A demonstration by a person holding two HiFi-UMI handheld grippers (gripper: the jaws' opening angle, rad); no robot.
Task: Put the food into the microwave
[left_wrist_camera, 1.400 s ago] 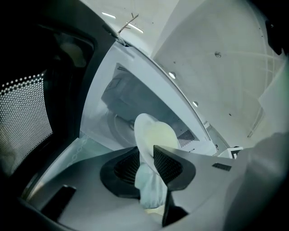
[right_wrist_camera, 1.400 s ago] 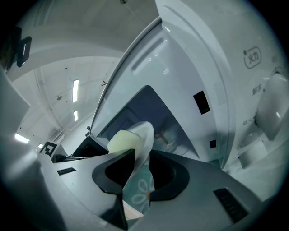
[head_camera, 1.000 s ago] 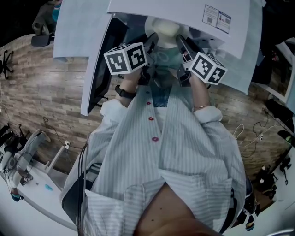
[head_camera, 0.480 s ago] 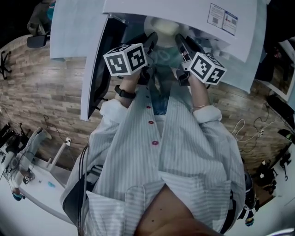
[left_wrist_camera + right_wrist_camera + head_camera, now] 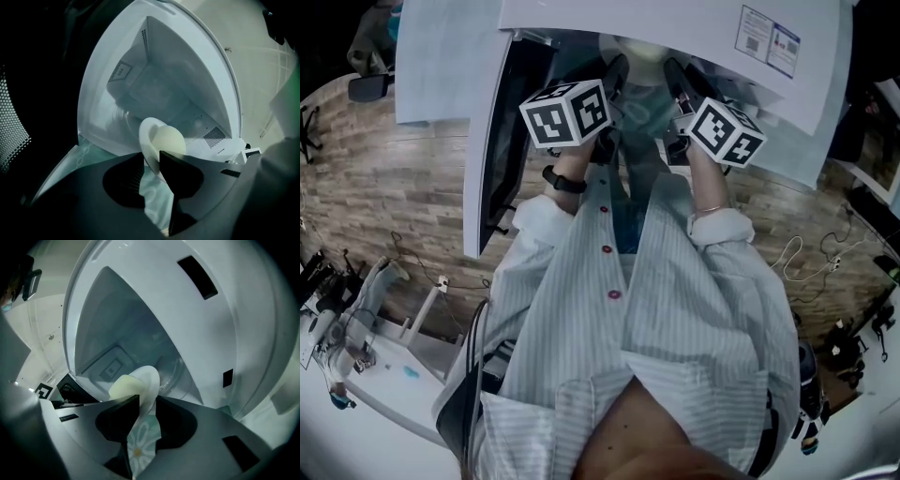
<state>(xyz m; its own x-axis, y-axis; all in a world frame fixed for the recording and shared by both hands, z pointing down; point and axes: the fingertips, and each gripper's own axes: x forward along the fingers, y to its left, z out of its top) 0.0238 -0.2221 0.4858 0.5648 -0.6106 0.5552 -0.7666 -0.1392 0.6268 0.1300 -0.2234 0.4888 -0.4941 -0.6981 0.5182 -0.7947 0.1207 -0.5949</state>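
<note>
One white round plate (image 5: 145, 138) carrying one pale round bun (image 5: 171, 143), at the open white microwave's (image 5: 159, 61) mouth.
Your left claw (image 5: 151, 159) and right claw (image 5: 147, 401) each clamp the plate's rim, on opposite sides.

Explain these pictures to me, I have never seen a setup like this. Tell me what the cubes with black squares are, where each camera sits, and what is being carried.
There is no robot: a person holds a two-jaw gripper in each hand. The head view looks down from the person's head at both tools; each marker cube is part of a gripper. The other two pictures come from cameras riding on the grippers, looking along their jaws. The left gripper and the right gripper each pinch an edge of one white plate, which carries a pale round piece of food, perhaps a bun. The plate is at the mouth of the white microwave, whose door stands open. A teal flowered surface shows underneath.
</note>
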